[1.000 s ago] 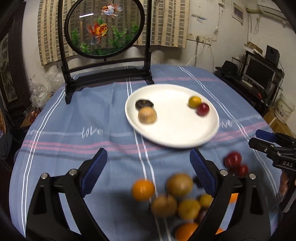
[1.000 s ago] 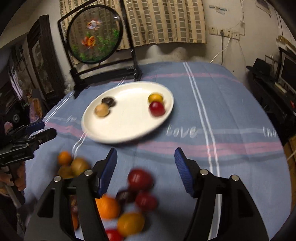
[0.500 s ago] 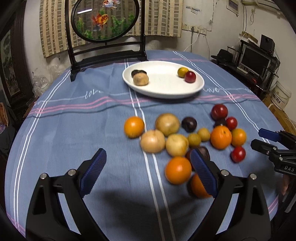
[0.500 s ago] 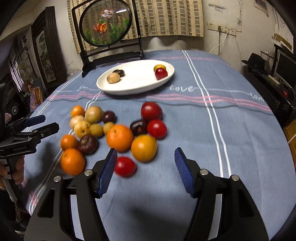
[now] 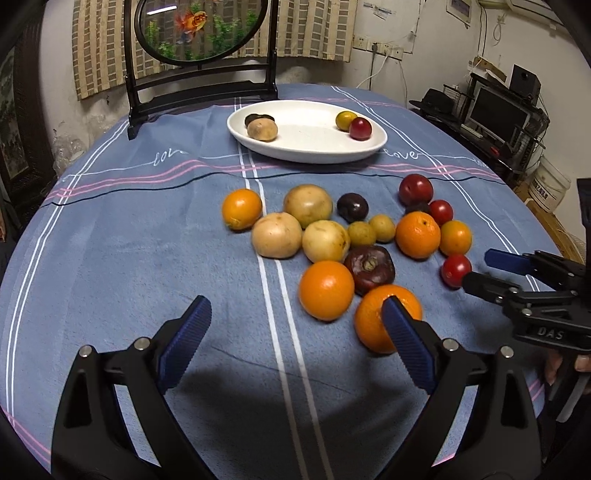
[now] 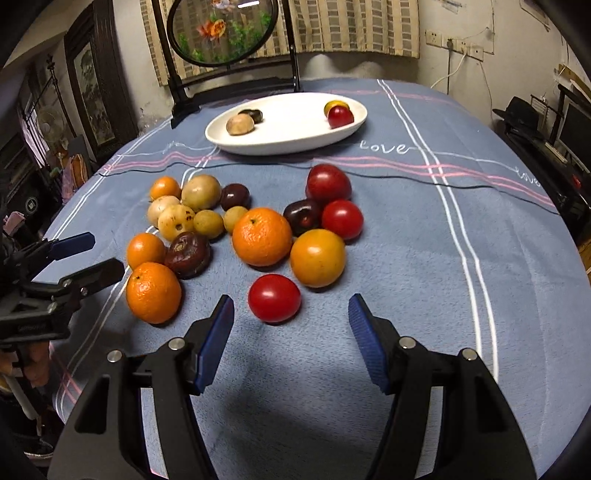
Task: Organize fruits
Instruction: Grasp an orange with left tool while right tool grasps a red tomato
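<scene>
**Lining up the next fruit**

Both my grippers, left gripper [image 5: 295,325] and right gripper [image 6: 291,317], hang released and empty over the counter [image 6: 424,266]. Loose fruit clusters short of the white plate [image 6: 288,142]. I judge the red tomato [image 6: 274,298], just ahead of my right jaws, comes next: lower, straddle, close gently.

striped curtain [image 5: 314,33] on white wall, monitor [image 5: 498,114] at right.

A white plate [image 5: 376,142] sits on a blue cloth [image 5: 129,251] striped in white and pink. Nearer than the plate lie bright orange fruits [image 5: 326,290], tan-yellow ones [image 5: 276,235], dark maroon ones [image 5: 370,269] and glossy red ones [image 6: 274,297]. Behind the plate, a black-framed goldfish panel [image 5: 201,27]
</scene>
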Tool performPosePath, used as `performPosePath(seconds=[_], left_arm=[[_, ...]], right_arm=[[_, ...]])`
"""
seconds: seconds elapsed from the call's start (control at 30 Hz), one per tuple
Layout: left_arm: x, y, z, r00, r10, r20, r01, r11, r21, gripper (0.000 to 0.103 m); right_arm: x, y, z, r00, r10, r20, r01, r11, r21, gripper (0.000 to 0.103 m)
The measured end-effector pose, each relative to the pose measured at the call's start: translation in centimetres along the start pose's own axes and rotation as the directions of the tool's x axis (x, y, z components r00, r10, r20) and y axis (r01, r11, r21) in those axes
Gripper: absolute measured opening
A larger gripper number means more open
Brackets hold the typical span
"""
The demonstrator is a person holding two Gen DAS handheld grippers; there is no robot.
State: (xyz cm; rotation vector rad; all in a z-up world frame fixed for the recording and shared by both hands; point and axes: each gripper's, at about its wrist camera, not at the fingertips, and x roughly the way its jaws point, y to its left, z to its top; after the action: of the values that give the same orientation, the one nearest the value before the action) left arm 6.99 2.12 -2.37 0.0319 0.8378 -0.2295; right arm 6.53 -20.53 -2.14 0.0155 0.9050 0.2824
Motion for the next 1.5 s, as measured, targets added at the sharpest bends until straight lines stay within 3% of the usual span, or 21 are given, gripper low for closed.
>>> performPosePath(seconds=[0.27,0.4,0.77,1.0,1.1,1.13,1.23,1.5], left_arm=[[0.5,0.1,-0.4,1.0,-0.012,-0.017,0.012,1.0,-0.007,0.096],[0.5,0.1,-0.4,1.0,-0.015,-0.021,0.015,1.0,-0.011,0.097],[0.8,1.2,0.3,1.0,-0.002,-0.028,0.001,1.0,-0.028,0.096],[2.5,0.9,0.2,0.997,0.007,-0.076,-0.004,0.999,0.035,0.094],[3.4,1.0,0.5,0.994,-0.043,-0.104,0.044,0.999,0.015,0.083],[3.5,1.0,0.6,0.993,-0.055,-0.105,0.056,0.998,0.007,0.075],[3.8,0.6,1.0,0.992,-0.069,-0.109,0.071,0.997,0.02,0.036],[4.0,0.8,1.0,0.991,-0.081,-0.103,0.082,0.997,0.003,0.036]], right_arm=[[2.3,1.6,0.5,0.998,-0.034,-0.058,0.032,0.999,-0.027,0.048],[2.4,1.4,0.8,0.998,-0.033,-0.053,0.032,0.999,-0.02,0.033],[0.4,-0.3,-0.6,0.998,0.043,-0.038,-0.043,0.999,-0.001,0.033],[-0.1,-0.1,-1.0,0.997,0.065,-0.029,-0.065,0.998,-0.005,0.033],[-0.2,0.1,-1.1,0.997,0.072,-0.029,-0.072,0.997,-0.008,0.033],[-0.2,0.2,-1.1,0.997,0.073,-0.029,-0.073,0.997,-0.008,0.033],[-0.1,0.2,-1.1,0.997,0.077,-0.03,-0.077,0.997,-0.01,0.033],[-0.3,0.3,-1.1,0.996,0.083,-0.027,-0.084,0.996,-0.014,0.033]])
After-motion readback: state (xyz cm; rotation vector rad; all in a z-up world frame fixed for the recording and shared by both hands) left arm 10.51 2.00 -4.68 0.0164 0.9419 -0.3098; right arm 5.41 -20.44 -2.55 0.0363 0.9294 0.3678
